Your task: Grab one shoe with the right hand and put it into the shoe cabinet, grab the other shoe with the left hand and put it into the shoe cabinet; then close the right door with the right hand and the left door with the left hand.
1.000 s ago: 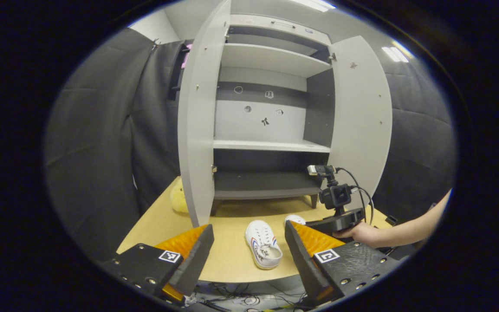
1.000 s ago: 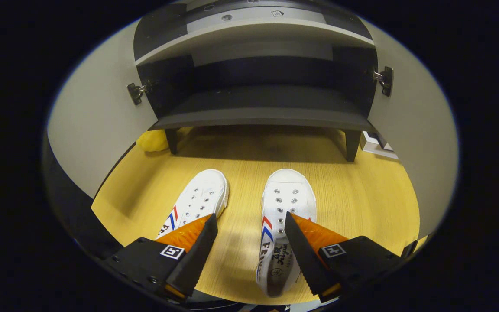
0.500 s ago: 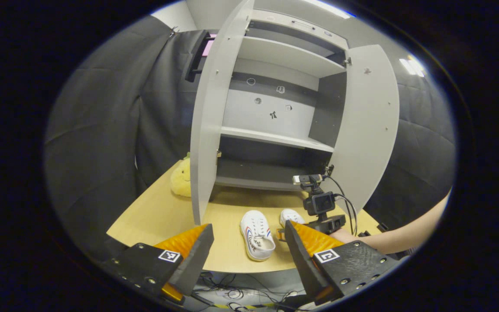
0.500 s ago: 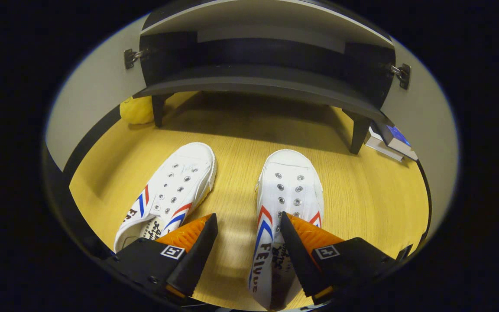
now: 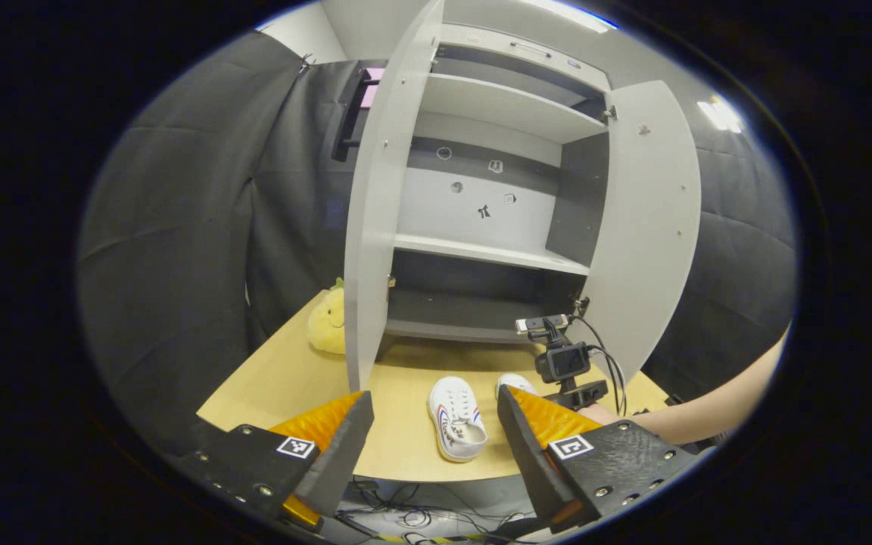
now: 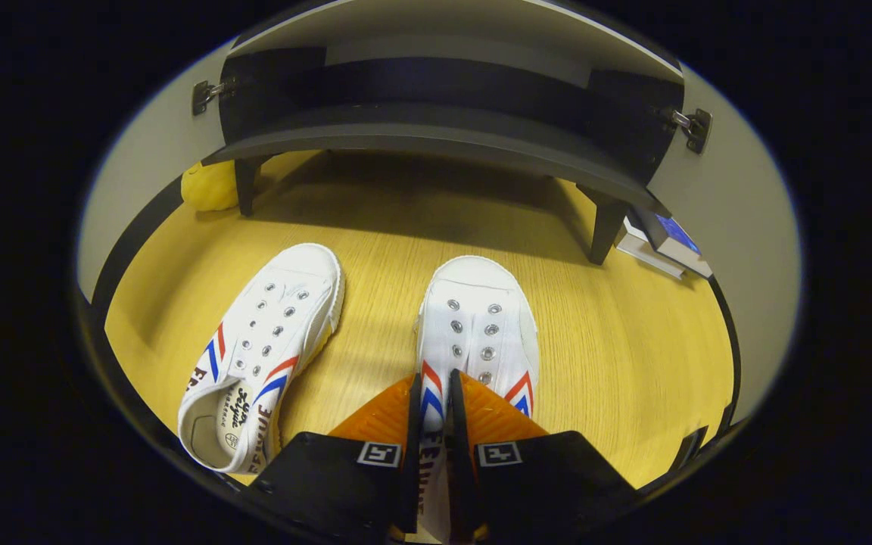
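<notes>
1. Since half a second ago the right gripper (image 6: 431, 412) has drawn its fingers together; they now pinch the left side wall of the right-hand white canvas shoe with red and blue stripes (image 6: 478, 333), near its opening.
2. From the right gripper view the second white striped shoe (image 6: 258, 356) lies to the left of the pinched one on the light wooden tabletop (image 6: 633, 341), apart from it and angled toes outward, heel close to the near edge.
3. That view also gives a blue-covered book (image 6: 667, 238) at the table's right side beside the cabinet's right front leg, and a yellow plush toy (image 6: 209, 185) by the left front leg.
4. From the left gripper view the grey shoe cabinet (image 5: 481, 212) is seen whole, with both doors swung open and bare shelves.
5. The left gripper (image 5: 434, 428) is held back beyond the table's near edge, fingers spread wide with nothing between them.
6. Farther off in this view are the right gripper (image 5: 568, 363) with its camera and cables, and a hand (image 5: 606, 412) holding it.
7. The pinched shoe (image 5: 513, 382) is mostly hidden here behind the left gripper's own finger; only its toe is visible.
8. In the right gripper view its heel is cut off behind the gripper body.
9. Open tabletop lies between both toes and the cabinet's dark bottom shelf (image 6: 421, 136).
</notes>
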Tool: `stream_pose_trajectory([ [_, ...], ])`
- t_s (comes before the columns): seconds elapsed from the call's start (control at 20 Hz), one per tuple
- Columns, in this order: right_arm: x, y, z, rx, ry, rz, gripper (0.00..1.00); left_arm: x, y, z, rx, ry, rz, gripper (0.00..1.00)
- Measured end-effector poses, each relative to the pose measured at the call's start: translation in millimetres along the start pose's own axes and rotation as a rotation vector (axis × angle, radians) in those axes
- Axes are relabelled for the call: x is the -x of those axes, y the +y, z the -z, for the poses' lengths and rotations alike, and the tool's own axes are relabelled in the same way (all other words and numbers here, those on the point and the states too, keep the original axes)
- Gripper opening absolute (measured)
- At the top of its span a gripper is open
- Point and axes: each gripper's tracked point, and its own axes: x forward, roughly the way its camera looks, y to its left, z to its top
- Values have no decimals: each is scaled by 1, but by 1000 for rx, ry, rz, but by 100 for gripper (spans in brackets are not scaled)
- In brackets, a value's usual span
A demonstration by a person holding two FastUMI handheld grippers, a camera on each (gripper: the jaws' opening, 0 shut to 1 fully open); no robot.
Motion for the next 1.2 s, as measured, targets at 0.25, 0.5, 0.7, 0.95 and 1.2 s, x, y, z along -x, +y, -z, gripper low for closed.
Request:
stream_pose_trajectory([
  [0.25, 10, -1, -2, -54, 40, -49, 2, -3, 8, -1, -45, 4, -5, 95],
  [0.5, 45, -17, -23, -201, -33, -77, 0, -18, -7, 7, -146, 21, 39, 94],
  [0.7, 94, -27, -32, -277, -114, -81, 1, -29, -29, -9, -230, -30, 105, 95],
  [0.95, 173, -33, -80, -289, -331, -98, 1, -46, -40, -33, -254, -79, 151, 92],
  [1.2, 240, -34, -138, -291, -489, -124, 1, -53, -48, -44, -238, -97, 194, 93],
])
